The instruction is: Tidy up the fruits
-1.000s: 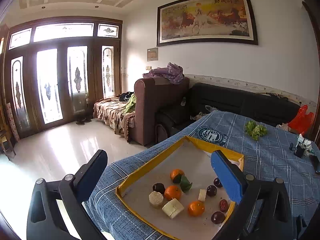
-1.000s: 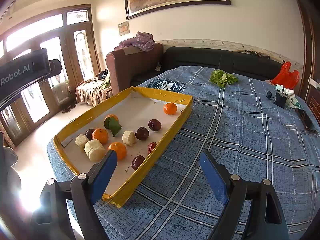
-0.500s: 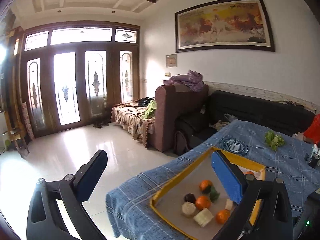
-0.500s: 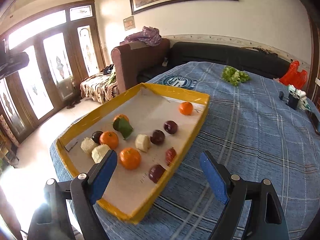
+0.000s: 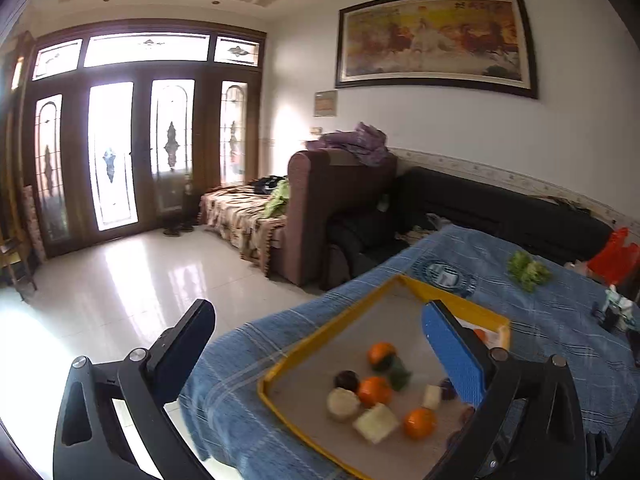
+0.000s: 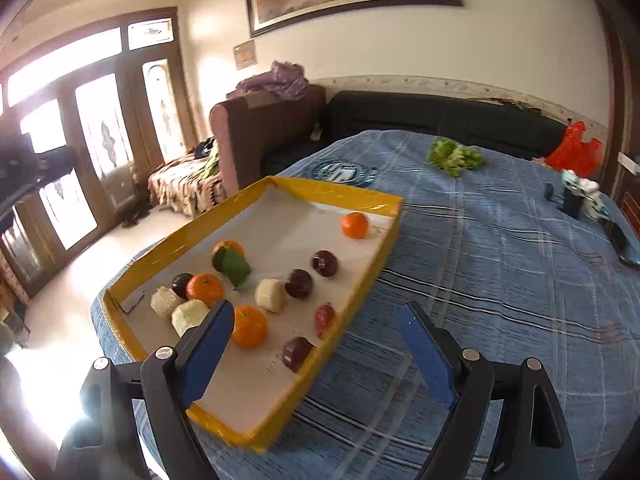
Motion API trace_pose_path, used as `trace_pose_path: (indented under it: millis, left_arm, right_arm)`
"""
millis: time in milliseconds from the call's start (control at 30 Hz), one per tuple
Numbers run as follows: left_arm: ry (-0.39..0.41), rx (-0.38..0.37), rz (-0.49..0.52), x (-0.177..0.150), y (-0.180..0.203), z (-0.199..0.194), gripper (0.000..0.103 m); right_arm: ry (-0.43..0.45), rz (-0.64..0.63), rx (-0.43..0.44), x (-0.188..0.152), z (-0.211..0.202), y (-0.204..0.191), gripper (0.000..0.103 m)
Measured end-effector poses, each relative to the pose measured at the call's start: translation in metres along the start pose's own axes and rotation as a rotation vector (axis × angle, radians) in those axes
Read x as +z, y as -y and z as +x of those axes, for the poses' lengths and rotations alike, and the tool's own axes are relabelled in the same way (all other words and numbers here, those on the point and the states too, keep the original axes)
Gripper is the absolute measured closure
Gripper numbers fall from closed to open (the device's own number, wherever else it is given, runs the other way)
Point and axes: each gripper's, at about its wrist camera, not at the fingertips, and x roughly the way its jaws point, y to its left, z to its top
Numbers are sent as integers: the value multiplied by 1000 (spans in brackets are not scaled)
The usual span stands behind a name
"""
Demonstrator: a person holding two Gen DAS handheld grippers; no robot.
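Both tongs, left [image 5: 316,344] and right [image 6: 320,344], agape, empty. Fruits loose in tray [image 6: 352,199] at surface edge; round oranges [image 6: 249,326] apt to roll if nudged; left view blurred, perhaps misjudged.

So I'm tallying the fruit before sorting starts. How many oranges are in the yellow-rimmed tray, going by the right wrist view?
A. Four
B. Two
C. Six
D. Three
A. Four oranges lie in the yellow-rimmed tray: one alone at the far end, one with green leaves, one beside a dark fruit, and the nearest one.
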Motion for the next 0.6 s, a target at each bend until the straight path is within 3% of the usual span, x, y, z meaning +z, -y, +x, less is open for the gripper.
trace_pose_path:
  millis: [167,267,467,600]
  left_arm:
    - [11,-92,30,-7,36,-20,0]
    - [26,-110,89,-10,57,-38,0]
    - [136,-112,105,2,59,-88,0]
    - [227,-92,78,26,55,-126,0]
  right_arm:
    - [37,-20,-82,-17,-32,21,12]
    - [48,10,-108,-24,-47,38,12]
    - [118,48,-116,-25,-81,54,12]
    - [214,13,-118,-10,-117,52,12]
